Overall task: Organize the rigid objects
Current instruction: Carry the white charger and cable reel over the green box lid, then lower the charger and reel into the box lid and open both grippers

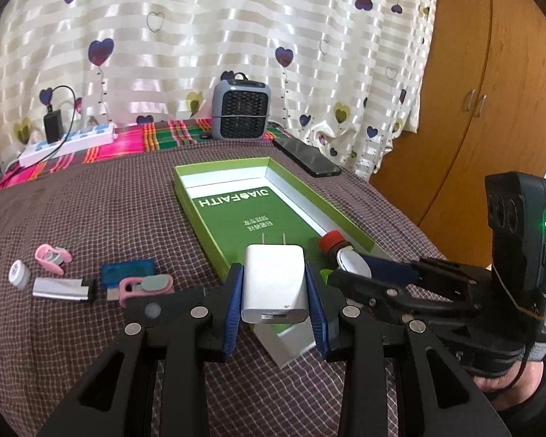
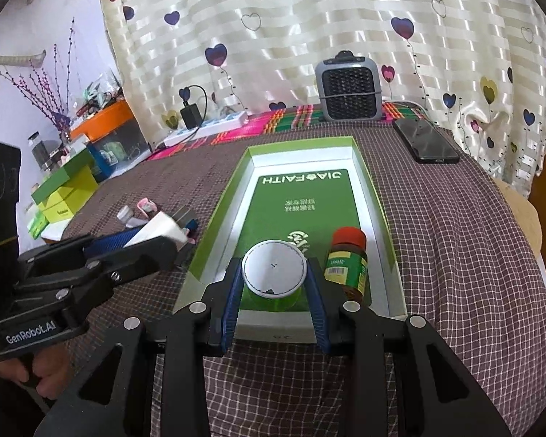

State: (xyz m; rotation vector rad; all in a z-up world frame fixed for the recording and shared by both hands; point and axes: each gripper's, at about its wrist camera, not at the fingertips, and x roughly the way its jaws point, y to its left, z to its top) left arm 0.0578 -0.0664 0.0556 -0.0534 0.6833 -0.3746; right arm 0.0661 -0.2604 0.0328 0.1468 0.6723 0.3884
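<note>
- left tongs [image 1: 275, 284] pinch a white usb wall charger [image 1: 274, 284] between the blue pads, prongs pointing forward, held at the near-left edge of the green box tray [image 1: 214, 233].
- right tongs [image 2: 275, 284] are closed around a green jar with a white lid [image 2: 274, 268], at the tray's near end; whether it rests on the tray floor i cannot tell.
- done so far, as i judge it: only a red-capped bottle [image 2: 347, 262] stands inside the tray, just beside the jar.
- left to do: a pink clip [image 1: 52, 256], a small white-capped pot [image 1: 19, 273], a silver flash drive [image 1: 60, 288], a blue translucent case [image 1: 129, 271] and a pink-and-grey item [image 1: 147, 286] lie on the checked bench cloth [image 1: 91, 211], left of the tray.
- charger looks smooth, boxy and hard; grip seems square and steady.
</note>
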